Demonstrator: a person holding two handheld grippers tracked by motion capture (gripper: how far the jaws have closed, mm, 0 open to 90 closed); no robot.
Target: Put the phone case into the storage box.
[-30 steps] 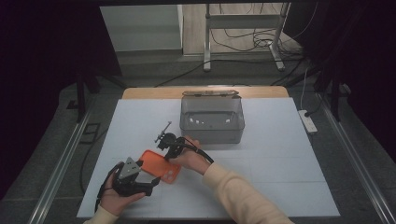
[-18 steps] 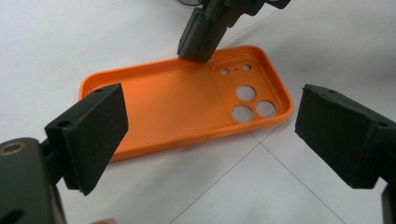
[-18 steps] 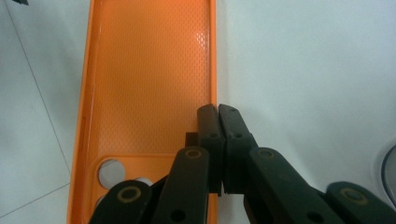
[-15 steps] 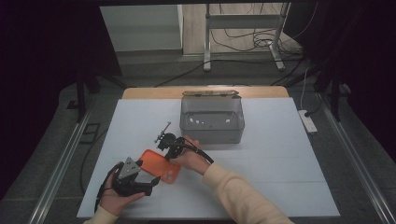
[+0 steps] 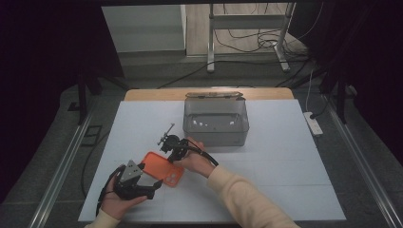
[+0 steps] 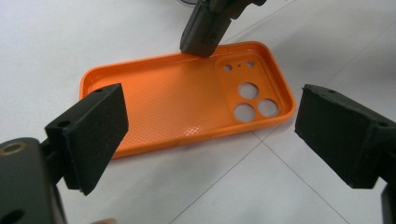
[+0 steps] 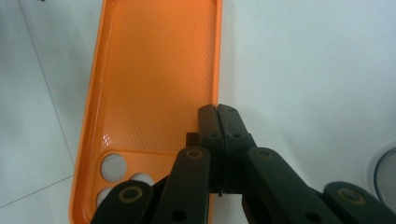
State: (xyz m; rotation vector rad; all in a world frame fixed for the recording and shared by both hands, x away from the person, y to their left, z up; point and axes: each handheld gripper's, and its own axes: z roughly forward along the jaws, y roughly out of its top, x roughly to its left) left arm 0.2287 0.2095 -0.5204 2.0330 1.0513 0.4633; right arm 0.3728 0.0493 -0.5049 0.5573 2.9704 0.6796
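Observation:
An orange phone case [image 5: 164, 169] lies inside-up on the white table [image 5: 285, 180], its camera holes at one end. My right gripper [image 7: 218, 111] is shut on the case's long rim [image 7: 218, 56], with the two pads pressed together over that edge; in the left gripper view it comes down onto the far rim [image 6: 201, 35]. My left gripper [image 6: 217, 126] is open, its jaws spread wide just short of the case's [image 6: 182, 98] near long side, touching nothing. From above, the left gripper [image 5: 153, 184] sits near the front left of the table and the right gripper [image 5: 175, 157] just behind the case.
A clear plastic container [image 5: 216, 121] stands behind the case, near the table's far edge, with a wooden board [image 5: 157, 94] behind it. A power strip [image 5: 313, 123] lies off the table's right side. White tabletop stretches to the right of the hands.

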